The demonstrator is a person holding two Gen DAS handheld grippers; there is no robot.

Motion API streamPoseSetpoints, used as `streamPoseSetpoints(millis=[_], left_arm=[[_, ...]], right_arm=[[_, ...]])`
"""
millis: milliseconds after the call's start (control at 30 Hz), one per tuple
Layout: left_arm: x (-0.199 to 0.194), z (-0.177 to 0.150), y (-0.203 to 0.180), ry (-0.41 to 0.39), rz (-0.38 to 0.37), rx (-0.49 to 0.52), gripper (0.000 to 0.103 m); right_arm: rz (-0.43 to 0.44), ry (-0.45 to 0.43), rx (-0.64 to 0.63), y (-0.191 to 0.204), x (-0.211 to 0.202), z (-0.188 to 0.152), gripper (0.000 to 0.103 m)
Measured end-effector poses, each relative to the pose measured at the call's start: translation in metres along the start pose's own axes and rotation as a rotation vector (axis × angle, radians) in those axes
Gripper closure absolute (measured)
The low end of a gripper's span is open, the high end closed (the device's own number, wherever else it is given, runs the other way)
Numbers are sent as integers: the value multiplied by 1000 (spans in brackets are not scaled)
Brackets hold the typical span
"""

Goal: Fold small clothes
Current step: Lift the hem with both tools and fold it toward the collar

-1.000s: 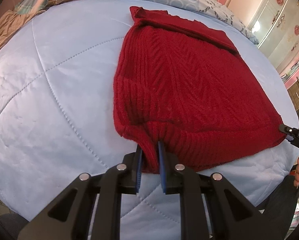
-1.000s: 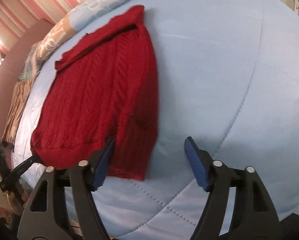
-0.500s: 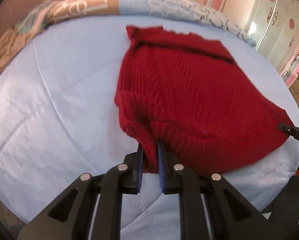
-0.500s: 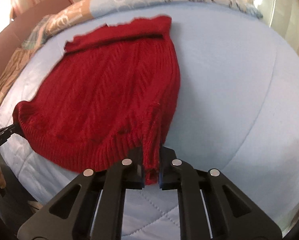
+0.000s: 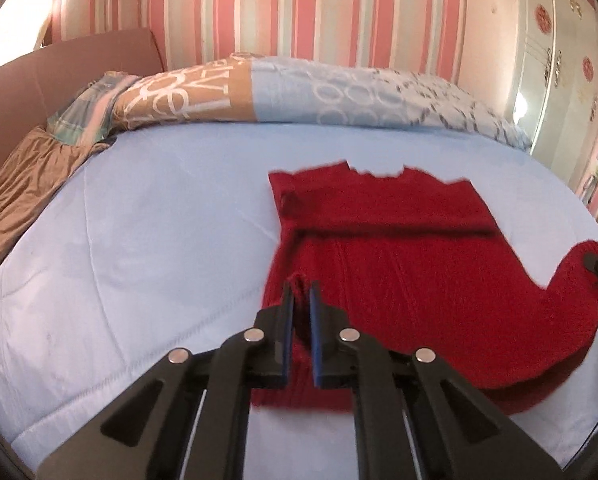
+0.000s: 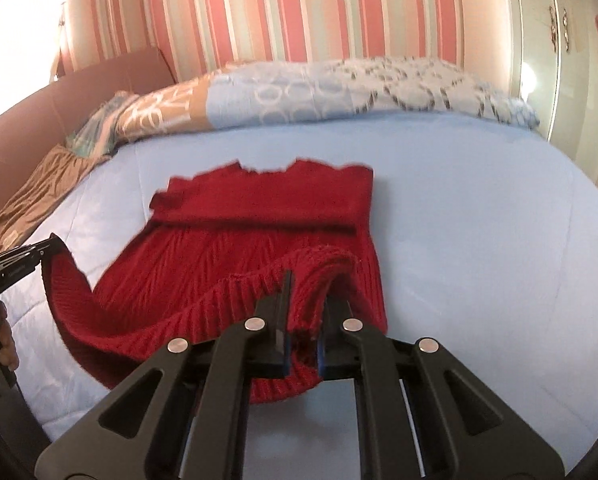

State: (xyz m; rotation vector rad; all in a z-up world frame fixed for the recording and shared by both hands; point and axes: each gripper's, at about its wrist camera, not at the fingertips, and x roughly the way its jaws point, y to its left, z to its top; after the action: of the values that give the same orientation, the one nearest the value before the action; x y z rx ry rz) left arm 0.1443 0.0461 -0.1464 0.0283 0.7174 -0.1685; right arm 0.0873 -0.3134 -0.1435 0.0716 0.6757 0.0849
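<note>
Lifted since a second ago, the red knit sweater's ribbed hem now hangs off the blue quilt, far part still lying flat. Left gripper and right gripper each pinch a hem corner. Soft, floppy, probably light; corners seem the best hold.

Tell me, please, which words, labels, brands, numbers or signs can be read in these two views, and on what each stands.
None reads for certain.
Patterned quilt: large white letters on its tan panel, tilted and too blurred to quote.
Left gripper: small marking on its side, too small to read.
Red sweater: no label shows.
</note>
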Motion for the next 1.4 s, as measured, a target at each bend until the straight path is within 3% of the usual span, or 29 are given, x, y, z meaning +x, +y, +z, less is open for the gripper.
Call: streamPoseSetpoints(millis=[300, 433, 533, 667, 1000, 1267, 1400], left_arm=[[38, 92, 12, -115, 15, -32, 96], [54, 121, 0, -135, -13, -24, 96], [73, 125, -11, -136, 7, 21, 96], [107, 121, -8, -91, 18, 33, 96], [194, 152, 28, -32, 51, -107, 96], [262, 148, 33, 112, 116, -83, 96], [263, 149, 34, 149, 114, -69, 92]], right_arm=[[-25, -105, 11, -19, 43, 62, 95], [-21, -109, -6, -23, 67, 87, 95], [-13, -81, 11, -30, 93, 95, 95], [8, -43, 99, -54, 119, 99, 95], [101, 85, 386, -108, 205, 138, 95], [60, 232, 385, -103, 277, 145, 94], [97, 225, 394, -104, 277, 144, 85]])
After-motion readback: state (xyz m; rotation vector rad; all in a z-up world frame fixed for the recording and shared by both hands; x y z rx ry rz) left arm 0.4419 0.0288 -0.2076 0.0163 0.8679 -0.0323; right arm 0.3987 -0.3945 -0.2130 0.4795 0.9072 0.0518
